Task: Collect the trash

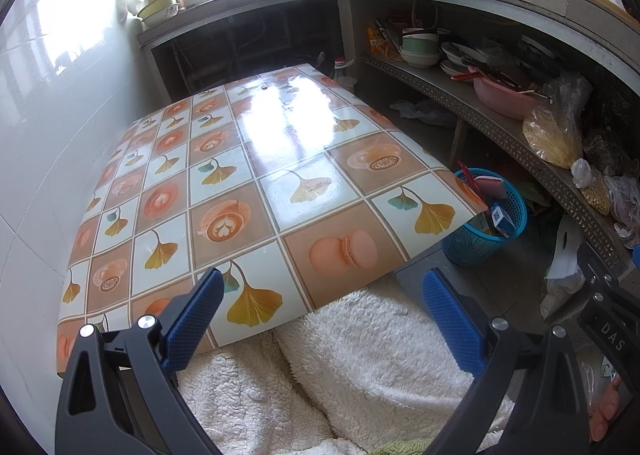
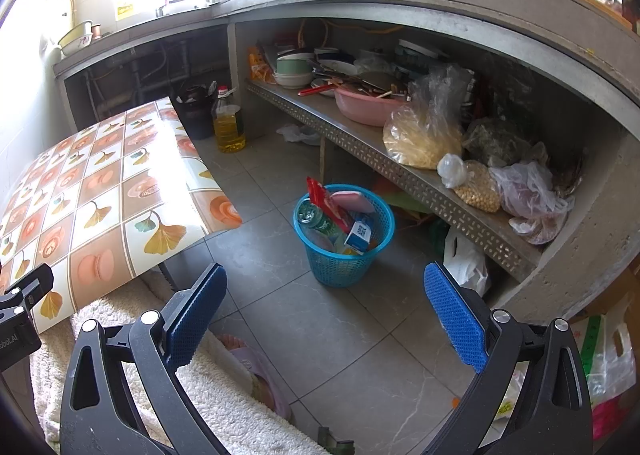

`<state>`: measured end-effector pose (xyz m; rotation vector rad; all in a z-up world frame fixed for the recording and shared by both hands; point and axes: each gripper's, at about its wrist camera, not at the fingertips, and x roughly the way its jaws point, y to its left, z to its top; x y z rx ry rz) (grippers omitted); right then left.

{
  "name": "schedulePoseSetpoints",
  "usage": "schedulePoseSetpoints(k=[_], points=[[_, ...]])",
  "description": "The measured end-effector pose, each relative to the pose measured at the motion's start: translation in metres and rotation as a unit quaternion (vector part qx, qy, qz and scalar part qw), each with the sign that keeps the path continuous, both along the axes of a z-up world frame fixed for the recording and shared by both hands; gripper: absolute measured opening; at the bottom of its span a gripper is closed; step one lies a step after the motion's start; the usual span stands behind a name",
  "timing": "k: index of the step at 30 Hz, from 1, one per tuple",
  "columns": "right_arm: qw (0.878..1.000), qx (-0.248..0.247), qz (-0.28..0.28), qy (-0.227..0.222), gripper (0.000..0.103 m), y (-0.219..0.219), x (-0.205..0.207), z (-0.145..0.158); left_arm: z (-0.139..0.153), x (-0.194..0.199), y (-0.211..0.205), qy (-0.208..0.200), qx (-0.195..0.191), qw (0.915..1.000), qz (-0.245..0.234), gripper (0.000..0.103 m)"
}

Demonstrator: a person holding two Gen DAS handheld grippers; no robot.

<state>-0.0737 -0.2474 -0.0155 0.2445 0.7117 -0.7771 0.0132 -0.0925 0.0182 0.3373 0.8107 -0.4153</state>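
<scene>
A blue plastic basket [image 2: 343,259] stands on the grey tiled floor right of the table. It holds trash: a red wrapper [image 2: 326,203], a pink flat piece [image 2: 352,201], a green plastic bottle [image 2: 320,223] and a small blue-and-white carton [image 2: 359,235]. The same basket [image 1: 486,229] shows past the table's right corner in the left wrist view. My right gripper [image 2: 322,291] is open above the floor, just short of the basket. My left gripper [image 1: 322,291] is open over the table's near edge, nothing between its fingers. The tablecloth [image 1: 256,175] shows only a tiny dark speck far back.
A low shelf [image 2: 400,171] under the stone counter holds bowls, a pink basin [image 2: 366,107] and plastic bags of food. An oil bottle [image 2: 229,123] and a black pot stand on the floor behind the table. A white fleece garment [image 1: 340,367] covers a person's lap.
</scene>
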Motion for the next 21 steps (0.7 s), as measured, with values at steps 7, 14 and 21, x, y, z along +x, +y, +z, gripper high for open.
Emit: schedulePoseSetpoints(k=[7,14,21], points=[[1.0,0.0,0.0,0.0,0.095,-0.0001,-0.0001,-0.0003,-0.0001,-0.0002,-0.0002,0.0,0.0,1.0,0.001,0.097],[1.0,0.001,-0.001,0.0,0.095,0.0001,-0.0006,-0.0008,0.0001,-0.0005,-0.0005,0.0,0.0,1.0,0.001,0.097],[1.0,0.001,-0.001,-0.001,0.095,-0.0007,-0.0006,-0.0007,0.0003,-0.0008,-0.0015,-0.001,0.0,1.0,0.0,0.097]])
